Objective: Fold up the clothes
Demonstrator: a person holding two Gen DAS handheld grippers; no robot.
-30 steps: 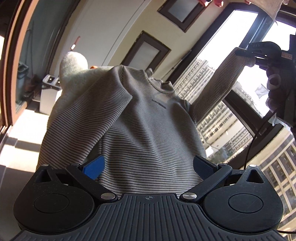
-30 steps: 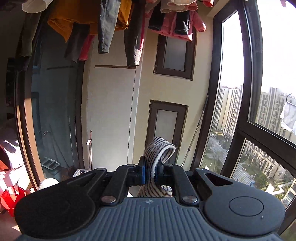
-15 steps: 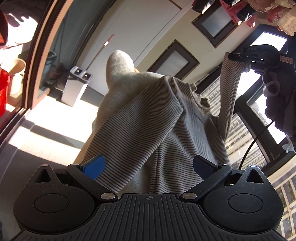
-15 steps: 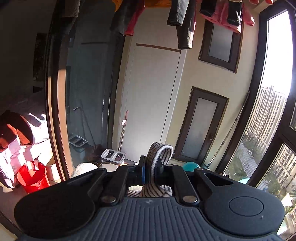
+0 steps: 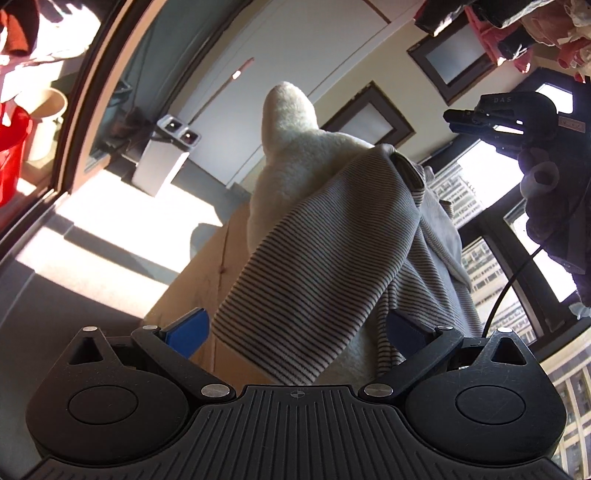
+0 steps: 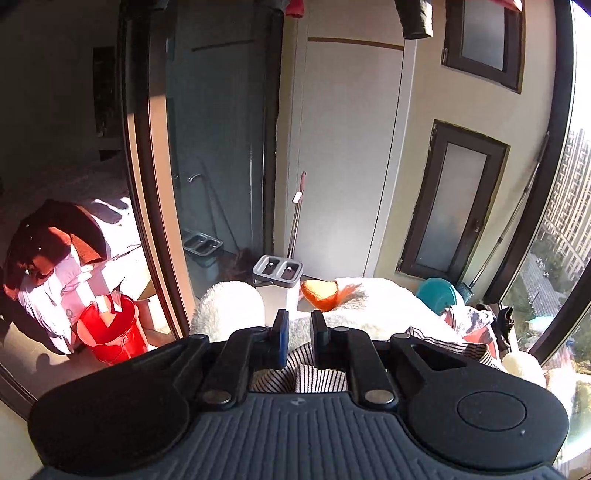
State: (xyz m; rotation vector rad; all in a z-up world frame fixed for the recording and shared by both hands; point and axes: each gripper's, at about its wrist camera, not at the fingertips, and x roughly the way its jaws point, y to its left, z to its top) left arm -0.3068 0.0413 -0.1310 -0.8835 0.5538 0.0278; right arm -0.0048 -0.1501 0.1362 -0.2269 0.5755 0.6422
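Note:
A grey-and-white striped sweater (image 5: 332,251) lies slumped over a fluffy white fleece item (image 5: 291,122) on a wooden table (image 5: 207,273). Its hem sits between the wide-apart blue pads of my left gripper (image 5: 295,330), which do not press on it. My right gripper (image 5: 469,120) hangs above and to the right of the sweater with nothing at its tips. In the right wrist view the right gripper (image 6: 297,328) has its jaws opening, a narrow gap between the pads. The striped sweater (image 6: 295,373) lies below the fingers, not pinched.
A red bucket (image 6: 110,328) and a grey mop bucket (image 6: 277,273) stand on the floor beyond the table. An orange heart-shaped item (image 6: 319,291) and a teal basin (image 6: 439,293) lie behind the fleece. Clothes (image 5: 517,22) hang overhead. Windows are at the right.
The right gripper has let go of the raised sleeve, which dropped onto the sweater. Both grippers have come down and the sweater has collapsed over the fleece item.

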